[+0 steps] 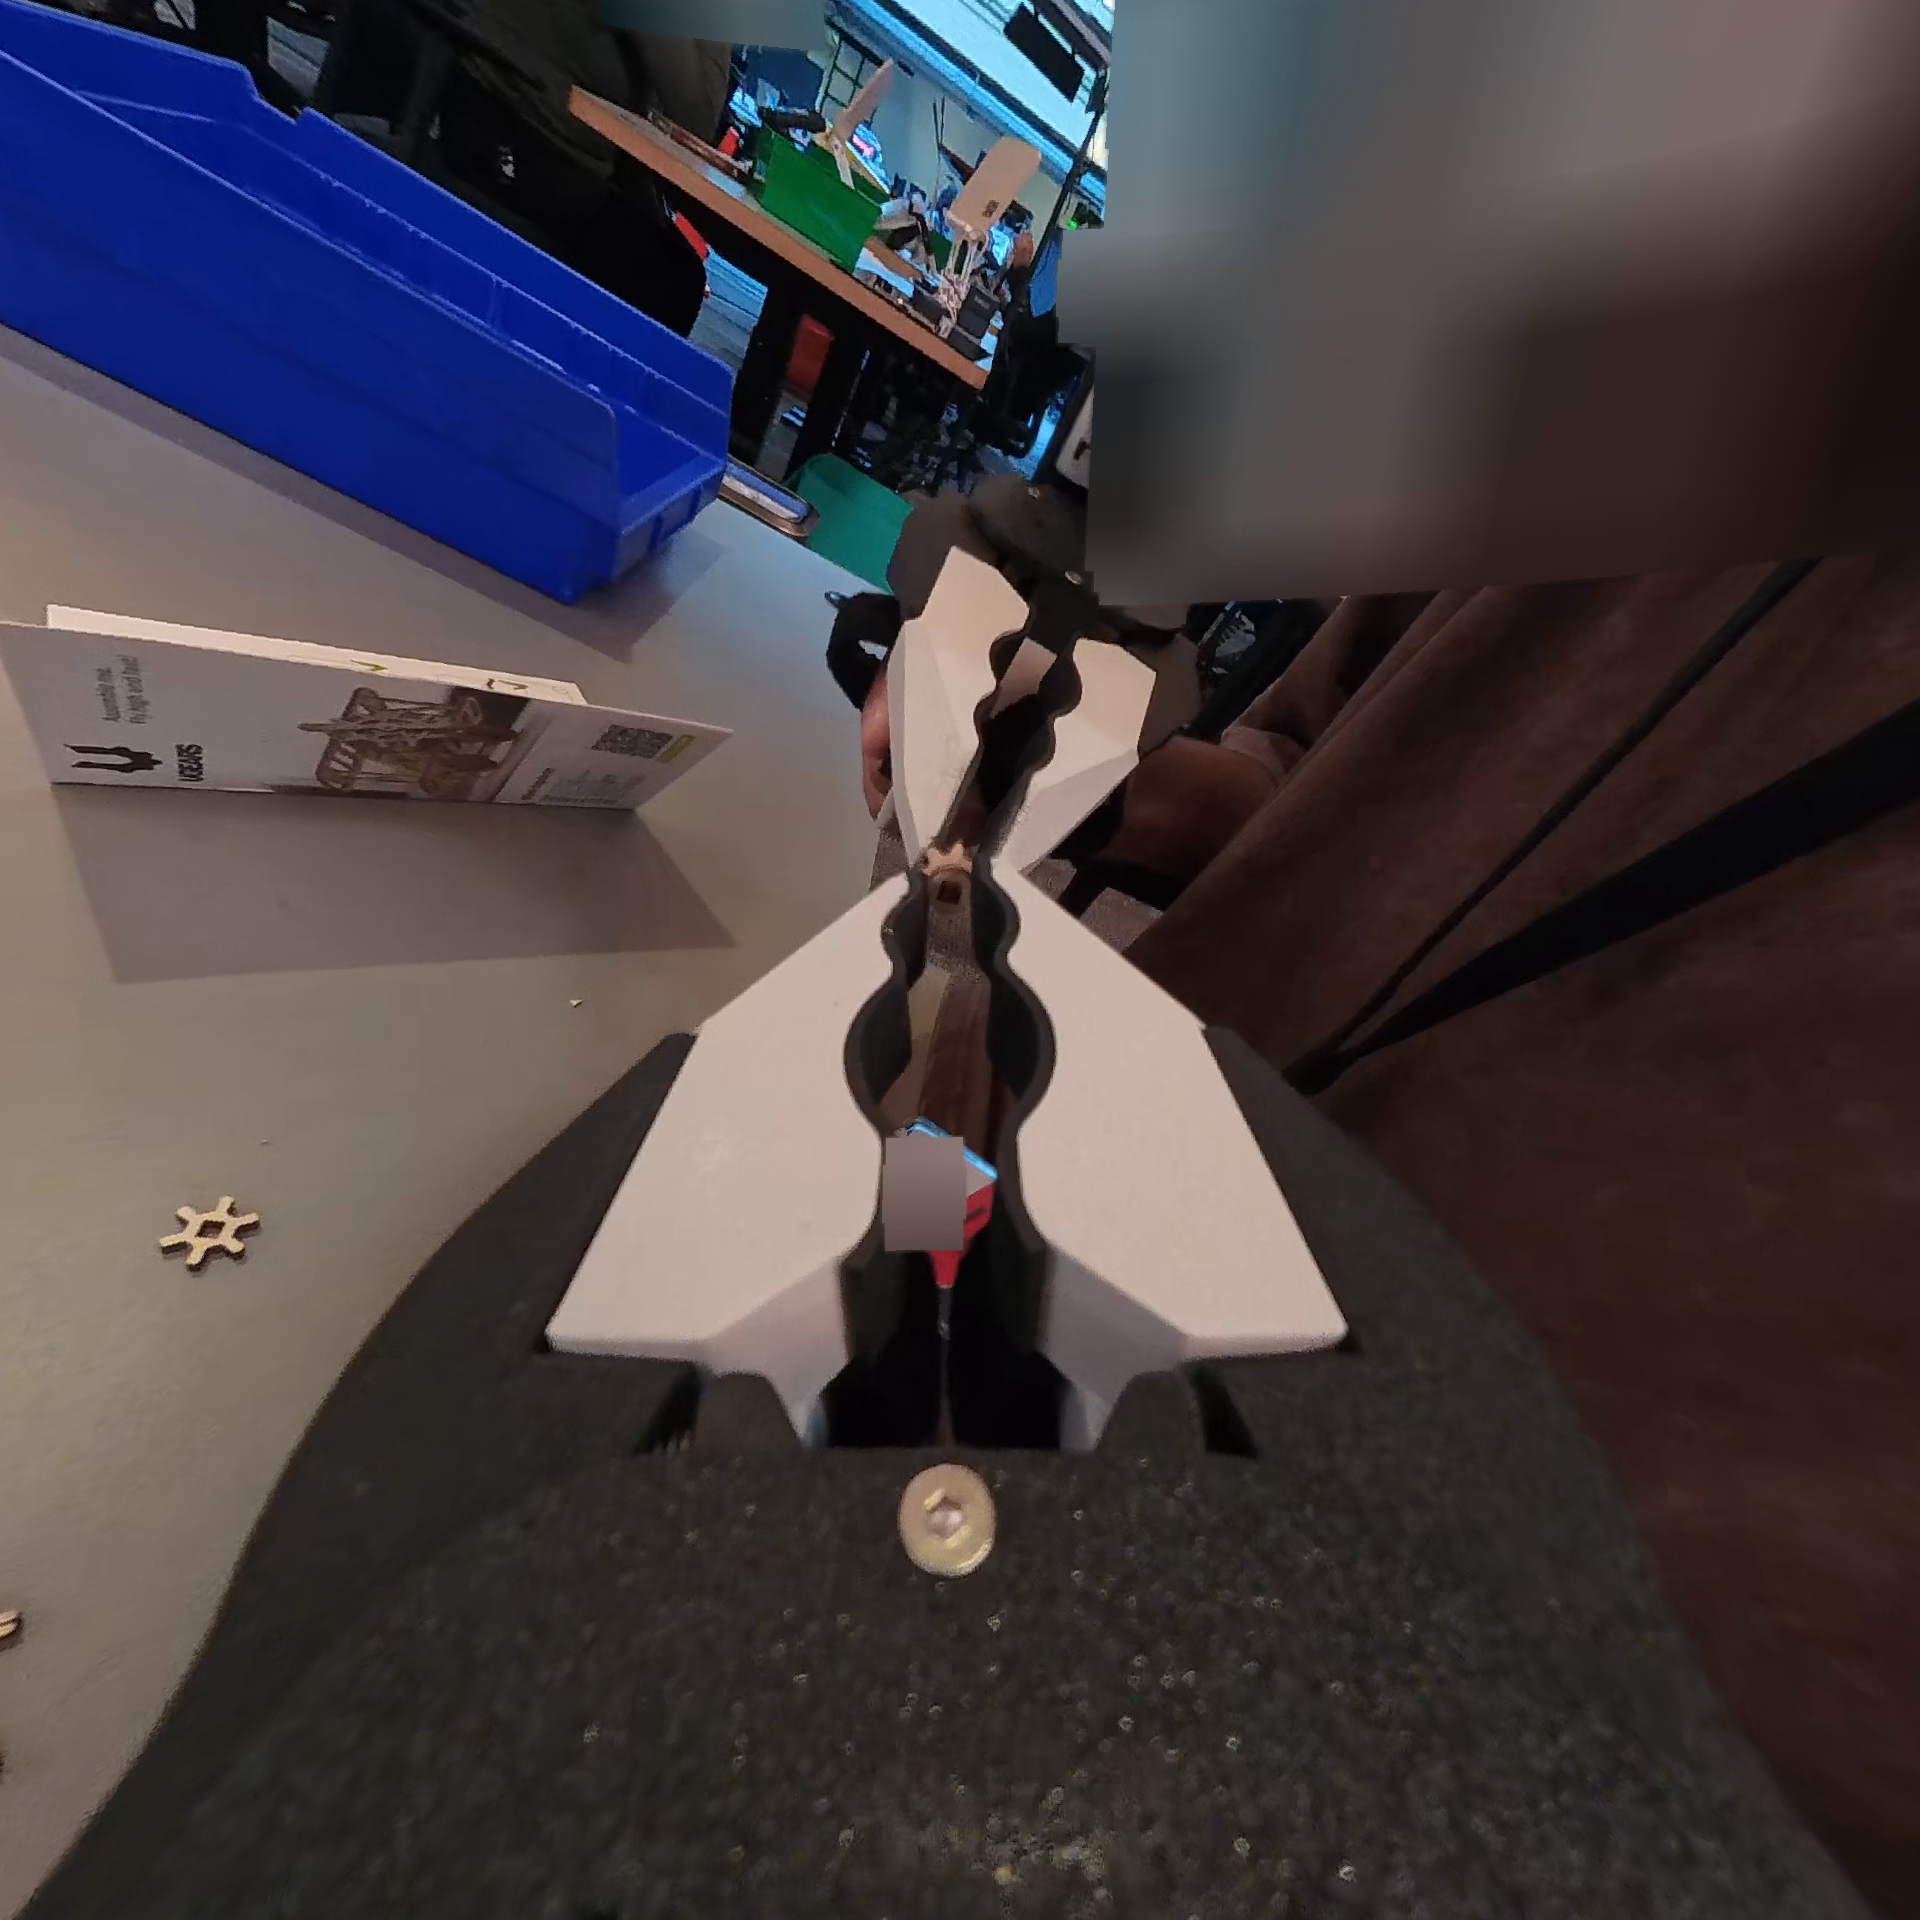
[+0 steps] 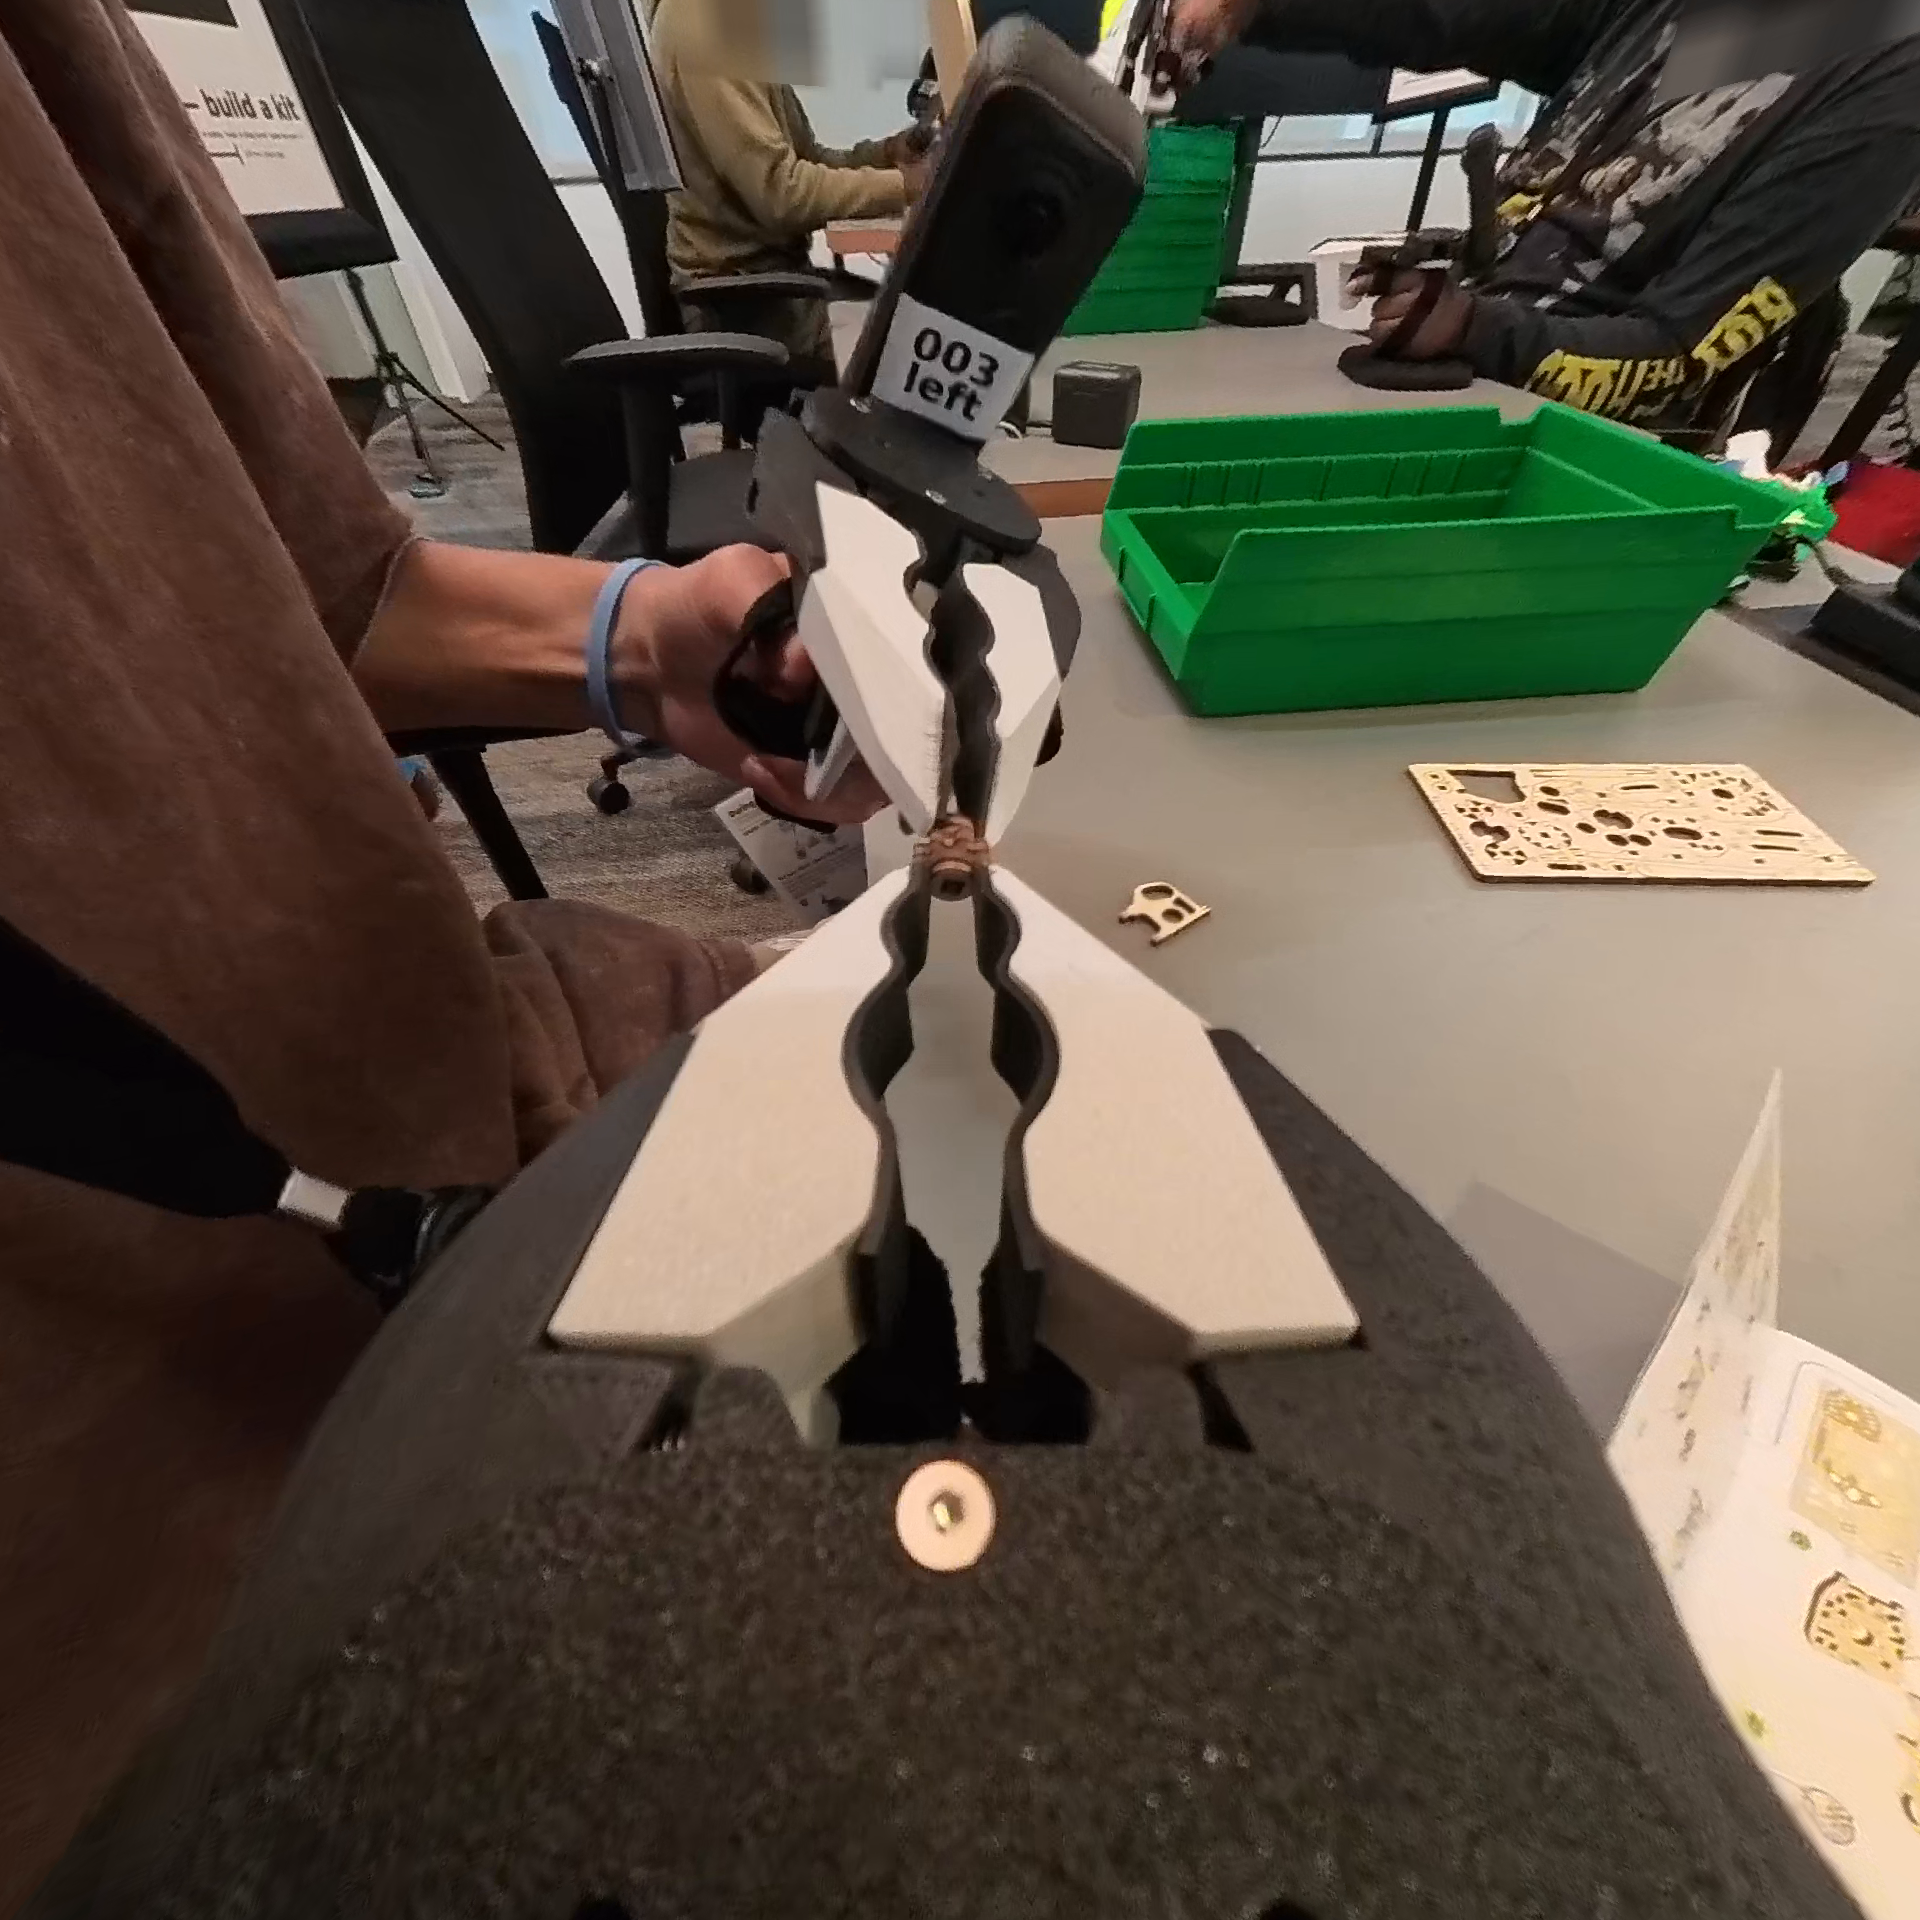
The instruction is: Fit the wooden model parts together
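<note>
Both hand-held grippers, left (image 1: 948,883) and right (image 2: 948,871), meet tip to tip, each clenched on a small wooden part (image 2: 951,844); a white label (image 2: 948,376) sits on the left one's camera.

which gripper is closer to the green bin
Right. The green bin sits on the table ahead and to the side of the right gripper. The left gripper meets it tip to tip at the small wooden part, its body reaching away from the bin.
</note>
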The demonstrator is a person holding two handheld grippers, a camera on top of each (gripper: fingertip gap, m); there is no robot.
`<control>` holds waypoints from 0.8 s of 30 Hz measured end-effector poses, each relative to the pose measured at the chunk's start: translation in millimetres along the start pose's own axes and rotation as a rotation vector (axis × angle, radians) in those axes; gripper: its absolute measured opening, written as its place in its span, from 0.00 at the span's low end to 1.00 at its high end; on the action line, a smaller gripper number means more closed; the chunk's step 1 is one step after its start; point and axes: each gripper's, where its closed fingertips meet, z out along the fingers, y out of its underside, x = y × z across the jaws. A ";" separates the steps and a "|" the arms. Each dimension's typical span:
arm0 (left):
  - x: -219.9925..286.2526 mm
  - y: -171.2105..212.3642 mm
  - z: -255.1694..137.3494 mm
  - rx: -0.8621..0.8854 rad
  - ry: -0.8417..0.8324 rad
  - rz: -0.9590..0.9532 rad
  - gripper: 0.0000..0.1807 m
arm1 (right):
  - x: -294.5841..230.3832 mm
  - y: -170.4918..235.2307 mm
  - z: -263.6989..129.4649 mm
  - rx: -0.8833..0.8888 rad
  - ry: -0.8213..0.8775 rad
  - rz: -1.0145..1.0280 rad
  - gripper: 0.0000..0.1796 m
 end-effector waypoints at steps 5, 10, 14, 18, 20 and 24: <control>-0.2 6.2 2.1 -0.034 0.009 0.018 0.03 | -2.6 4.0 -1.5 0.005 -0.060 0.070 0.04; -2.6 8.9 5.6 -0.052 0.010 0.026 0.03 | -0.8 8.4 -4.2 -0.004 -0.089 0.103 0.04; -4.6 11.5 7.5 -0.061 0.019 0.024 0.03 | 0.4 11.4 -6.3 -0.008 -0.109 0.136 0.04; -5.6 14.0 8.7 -0.072 0.031 0.022 0.03 | 0.3 14.4 -7.7 -0.005 -0.143 0.188 0.04; -5.6 14.3 8.7 -0.072 0.036 0.024 0.03 | 0.4 14.0 -8.5 0.002 -0.152 0.197 0.04; -3.4 16.1 9.8 -0.088 0.048 0.038 0.03 | -2.0 14.9 -11.2 0.003 -0.184 0.221 0.04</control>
